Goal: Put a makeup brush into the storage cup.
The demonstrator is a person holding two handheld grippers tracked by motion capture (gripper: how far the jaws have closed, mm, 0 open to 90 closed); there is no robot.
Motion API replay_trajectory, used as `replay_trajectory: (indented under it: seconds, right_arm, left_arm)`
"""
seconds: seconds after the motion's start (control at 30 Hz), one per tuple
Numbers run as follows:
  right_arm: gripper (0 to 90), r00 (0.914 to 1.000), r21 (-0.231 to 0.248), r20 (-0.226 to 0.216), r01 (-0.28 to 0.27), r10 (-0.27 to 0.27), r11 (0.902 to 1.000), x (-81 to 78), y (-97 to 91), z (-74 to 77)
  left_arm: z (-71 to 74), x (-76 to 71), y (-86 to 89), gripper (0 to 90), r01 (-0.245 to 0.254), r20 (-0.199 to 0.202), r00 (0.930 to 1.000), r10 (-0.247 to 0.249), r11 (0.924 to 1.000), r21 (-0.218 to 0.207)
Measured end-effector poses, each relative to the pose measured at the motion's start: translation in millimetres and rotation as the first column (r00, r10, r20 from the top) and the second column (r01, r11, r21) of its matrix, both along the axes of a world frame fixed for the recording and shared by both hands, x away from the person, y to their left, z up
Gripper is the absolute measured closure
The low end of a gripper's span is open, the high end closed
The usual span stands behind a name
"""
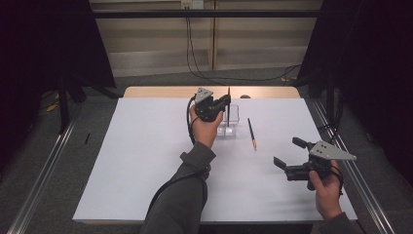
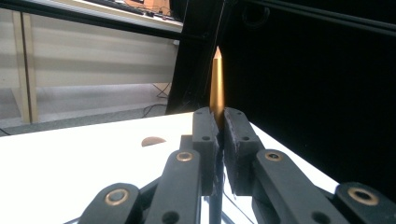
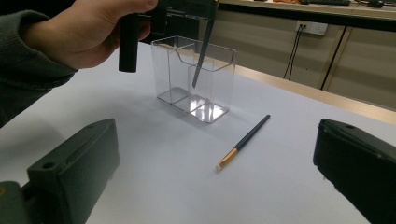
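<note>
Left gripper view: left hand-held gripper (image 2: 219,128) clamped on pencil (image 2: 216,81), upright, tip up; right hand-held gripper (image 1: 292,155) wide, empty.

My table (image 1: 146,161) is sitting under a white sheet, with a strip of bare wood (image 1: 160,91) showing along the far edge. A small brownish half-round mark (image 1: 245,96) is sitting on that wood strip (can't tell what it is). A clear plastic holder (image 1: 233,122) is standing upright on the white, near the far middle, split into compartments inside. A dark pencil (image 1: 251,133) is lying flat just beside it on the right, apart from it, its eraser end pointing toward me. The rest of the white surface is lying bare around them.
</note>
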State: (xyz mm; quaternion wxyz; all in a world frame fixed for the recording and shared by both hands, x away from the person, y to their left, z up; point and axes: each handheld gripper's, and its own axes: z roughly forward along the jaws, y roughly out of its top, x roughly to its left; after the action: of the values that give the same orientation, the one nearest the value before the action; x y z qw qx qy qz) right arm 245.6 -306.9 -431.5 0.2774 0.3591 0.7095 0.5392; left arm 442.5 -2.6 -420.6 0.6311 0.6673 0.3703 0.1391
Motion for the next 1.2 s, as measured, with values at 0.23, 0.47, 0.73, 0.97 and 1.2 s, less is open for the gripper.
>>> replay_trajectory:
  seconds: [0.23, 0.47, 0.73, 0.97, 1.2]
  right_arm:
    - [0.0, 1.0, 0.004, 0.0, 0.0, 0.0, 1.0, -0.4, 0.5, 0.2]
    - [0.0, 1.0, 0.0, 0.0, 0.0, 0.0, 1.0, -0.3, -0.1, 0.0]
    - [0.0, 1.0, -0.001, 0.0, 0.0, 0.0, 1.0, -0.3, -0.2, 0.0]
    - [0.0, 1.0, -0.001, -0.002, -0.004, 0.004, 1.0, -0.4, 0.1, -0.1]
    - [0.0, 1.0, -0.004, -0.007, -0.002, 0.002, 1.0, -0.5, -0.2, -0.3]
  left_arm:
    - [-3.0, -2.0, -0.1, 83.8, -0.004, -0.008, 1.0, 0.004, 1.0, 0.006]
    - [-7.7, -2.4, 0.3, 83.8, 0.002, -0.012, 0.9999, -0.001, 0.9999, 0.012]
    - [-11.2, -3.0, 0.2, 83.7, 0.006, -0.019, 0.9998, -0.006, 0.9998, 0.02]
    - [-14.8, -4.5, -1.5, 83.8, 0.009, -0.029, 0.9996, -0.008, 0.9996, 0.026]
    - [-17.7, -3.8, -1.3, 83.7, 0.01, -0.032, 0.9995, -0.009, 0.9988, 0.047]
